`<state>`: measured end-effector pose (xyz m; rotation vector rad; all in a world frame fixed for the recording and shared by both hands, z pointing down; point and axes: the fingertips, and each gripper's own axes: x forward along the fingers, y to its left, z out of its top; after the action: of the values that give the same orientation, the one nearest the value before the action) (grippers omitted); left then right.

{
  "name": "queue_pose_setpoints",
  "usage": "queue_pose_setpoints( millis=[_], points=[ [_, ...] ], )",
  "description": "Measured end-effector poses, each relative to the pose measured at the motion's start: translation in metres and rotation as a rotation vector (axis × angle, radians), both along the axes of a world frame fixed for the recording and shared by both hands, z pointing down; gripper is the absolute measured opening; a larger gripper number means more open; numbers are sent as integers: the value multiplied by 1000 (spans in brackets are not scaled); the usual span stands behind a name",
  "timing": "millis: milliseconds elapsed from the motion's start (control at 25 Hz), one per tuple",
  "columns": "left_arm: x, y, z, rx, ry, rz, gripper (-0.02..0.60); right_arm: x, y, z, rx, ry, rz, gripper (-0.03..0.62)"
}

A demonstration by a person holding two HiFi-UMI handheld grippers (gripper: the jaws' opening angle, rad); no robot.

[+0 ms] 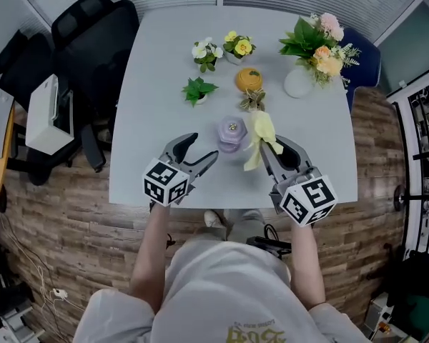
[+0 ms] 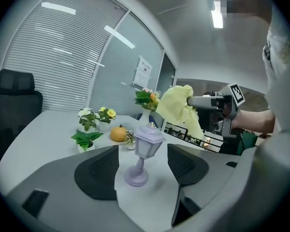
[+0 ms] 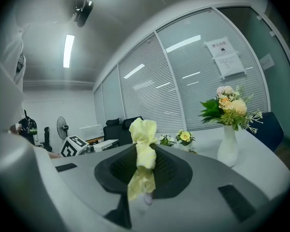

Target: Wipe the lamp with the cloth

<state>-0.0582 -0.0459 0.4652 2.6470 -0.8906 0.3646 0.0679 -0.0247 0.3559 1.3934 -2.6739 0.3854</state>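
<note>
Left gripper view gives me the best read: the left gripper [image 2: 142, 167] has its jaws released and spread, and the small lilac lantern-shaped lamp on its pedestal foot [image 2: 144, 151] stands upright between them, a little past the pads. Neither pad touches it. The lamp rests on the pale grey table [image 1: 164, 63].

My right gripper [image 3: 144, 167] is clenched on the pale yellow cloth [image 3: 144, 149]. A bunched wad sticks out beyond the tips and a loose tail hangs below them. From the left jaws, that wad sits up and to the right of the lantern head, close but apparently clear of it. In the head view it lies just beside the lamp, and I can't tell whether it touches.

I judge the wipe hasn't started, and I'd steady the lamp first. It looks light and top-heavy on a narrow stem, so a sideways stroke could tip it. I'd ease the left jaws forward and close them gently low on the stem or foot. Then I'd bring the wad onto the lantern head, leading with cloth only. The hard tips sit right behind the wad, so the strokes should be soft and short and pushed toward the braced side. I'd also watch that the hanging tail doesn't snag the stem.
</note>
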Motion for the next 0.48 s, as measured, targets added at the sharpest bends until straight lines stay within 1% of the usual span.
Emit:
queue_pose_setpoints(
  millis=[160, 280, 480],
  points=[
    [10, -4, 10, 0, -26, 39, 296, 2, -7, 8, -35, -47, -29, 75],
    [17, -9, 21, -4, -53, 78, 296, 1, -14, 13, -54, -52, -51, 74],
    [23, -18, 56, -60, -106, 124, 296, 1, -26, 22, -85, -49, -74, 74]
  ],
)
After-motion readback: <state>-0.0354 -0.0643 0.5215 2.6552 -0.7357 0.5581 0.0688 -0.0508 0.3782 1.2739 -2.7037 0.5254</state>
